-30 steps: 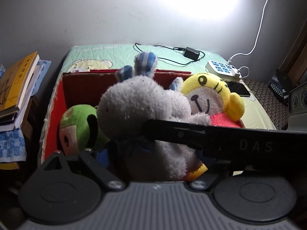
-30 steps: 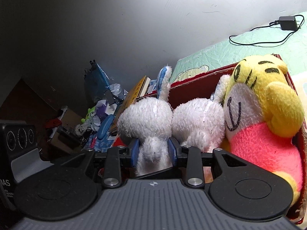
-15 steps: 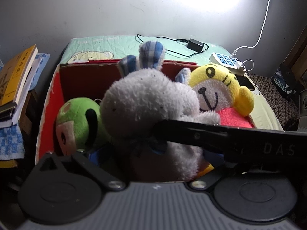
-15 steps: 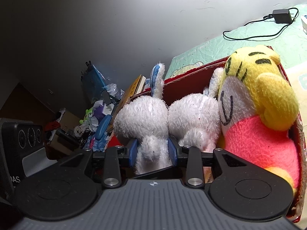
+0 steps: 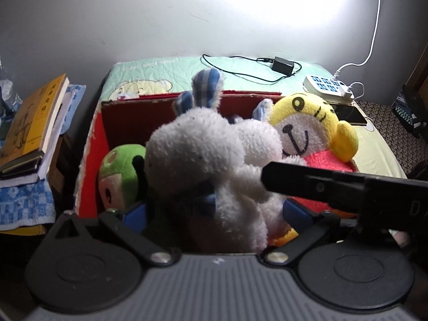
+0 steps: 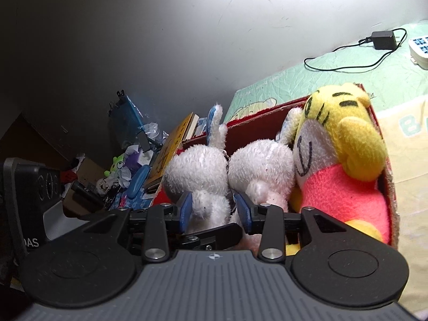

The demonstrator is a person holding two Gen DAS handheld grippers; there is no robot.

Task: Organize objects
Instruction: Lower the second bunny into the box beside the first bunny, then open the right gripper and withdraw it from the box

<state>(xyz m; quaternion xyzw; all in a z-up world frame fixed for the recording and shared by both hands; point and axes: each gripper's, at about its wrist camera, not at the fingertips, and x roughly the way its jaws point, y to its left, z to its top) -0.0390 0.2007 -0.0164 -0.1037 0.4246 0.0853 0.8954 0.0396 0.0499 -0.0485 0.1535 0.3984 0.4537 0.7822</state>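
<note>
A red cardboard box [image 5: 92, 149] on the bed holds plush toys. A white plush rabbit [image 5: 208, 155] with blue checked ears sits in the middle, a green plush [image 5: 120, 171] at its left, a yellow and pink tiger plush [image 5: 313, 133] at its right. My left gripper [image 5: 214, 215] is open wide, its blue pads either side of the rabbit's body. My right gripper [image 6: 214, 210] has its blue pads around the rabbit's [image 6: 203, 171] body, a little apart from it. The tiger [image 6: 339, 144] lies to its right. The right gripper's body crosses the left wrist view [image 5: 334, 190].
A stack of books [image 5: 32, 125] stands left of the box. A black charger [image 5: 283, 65], a white power strip [image 5: 329, 88] and a phone [image 5: 350, 115] lie on the bed behind. Clutter [image 6: 125, 165] fills the floor at left.
The right gripper's pads have spread apart from the rabbit's body. The left gripper has pulled back slightly and its blue pads now show. The rabbit sits lower in the box.
</note>
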